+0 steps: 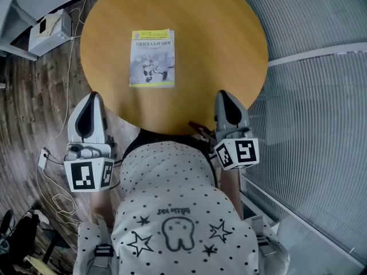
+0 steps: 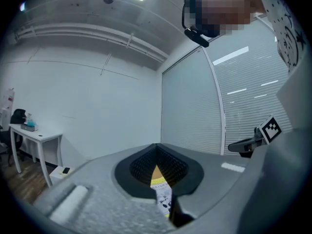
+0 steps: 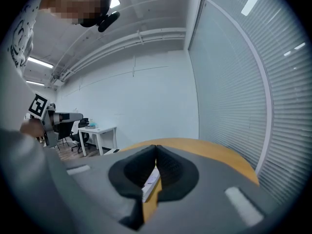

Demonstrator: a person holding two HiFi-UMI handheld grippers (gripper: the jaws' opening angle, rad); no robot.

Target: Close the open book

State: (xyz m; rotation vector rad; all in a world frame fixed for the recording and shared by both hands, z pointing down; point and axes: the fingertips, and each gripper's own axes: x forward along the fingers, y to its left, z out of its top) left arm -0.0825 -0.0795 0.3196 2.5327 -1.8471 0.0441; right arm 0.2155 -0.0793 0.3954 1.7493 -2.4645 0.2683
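Book (image 1: pixel 152 58) lies closed on table (image 1: pixel 229 44) — left gripper (image 1: pixel 92 97), right gripper (image 1: pixel 226 96) both pressed together, empty.

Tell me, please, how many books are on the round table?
1: a closed book lies cover up, a little left of the middle of the round table. Nothing on the table could hide another.

White dotted shirt (image 1: pixel 166 171), tooth-and-stars print (image 1: pixel 176 232), grey hand-held grippers (image 1: pixel 93 96) (image 1: pixel 225 95), marker cubes (image 1: pixel 89 175) (image 1: pixel 238 152)
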